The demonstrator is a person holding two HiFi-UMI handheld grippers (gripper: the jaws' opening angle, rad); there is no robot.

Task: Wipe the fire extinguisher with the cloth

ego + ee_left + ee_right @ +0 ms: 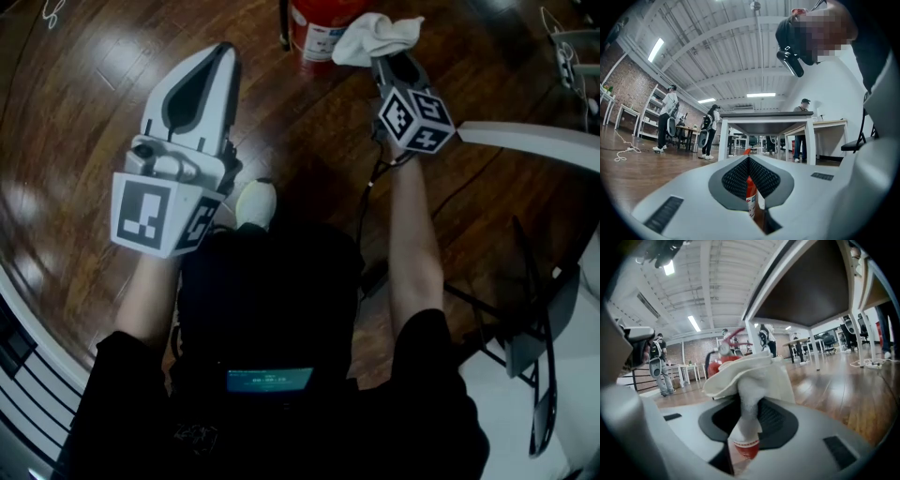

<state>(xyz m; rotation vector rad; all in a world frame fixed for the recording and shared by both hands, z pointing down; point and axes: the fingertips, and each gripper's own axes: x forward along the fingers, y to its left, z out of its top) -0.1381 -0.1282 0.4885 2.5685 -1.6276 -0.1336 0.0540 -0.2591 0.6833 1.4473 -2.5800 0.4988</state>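
Fire extinguisher (320, 32): a red cylinder that stands on the wooden floor (84, 112) at the top centre of the head view, cut off by the upper edge of the frame. A black hose hangs along its left side.

Right hand-held gripper (386, 62): located at the upper right of the head view, pointing toward the extinguisher. Its jaws are closed on a white cloth (375, 36). The cloth bunches out past the jaw tips and overlaps the right edge of the extinguisher in the picture; contact between the two cannot be confirmed. In the right gripper view, the cloth (751, 373) is pinched between the dark pads of the hand-held gripper (749, 404) and spreads above them. The red extinguisher (716, 363) shows just behind it, at left of centre. The underside of a table (811, 291) fills the upper right of that view.

Left hand-held gripper (223, 54): located at the upper left of the head view, well apart from the extinguisher and pointing up the frame. Its jaws are together and hold nothing. In the left gripper view, the jaw tips of the hand-held gripper (748, 159) meet, and a strip of the extinguisher (750, 190) shows through the narrow slot below them, some way off on the floor.

The person's light-coloured shoe (255, 202) rests on the floor at the centre of the head view, between the two forearms.
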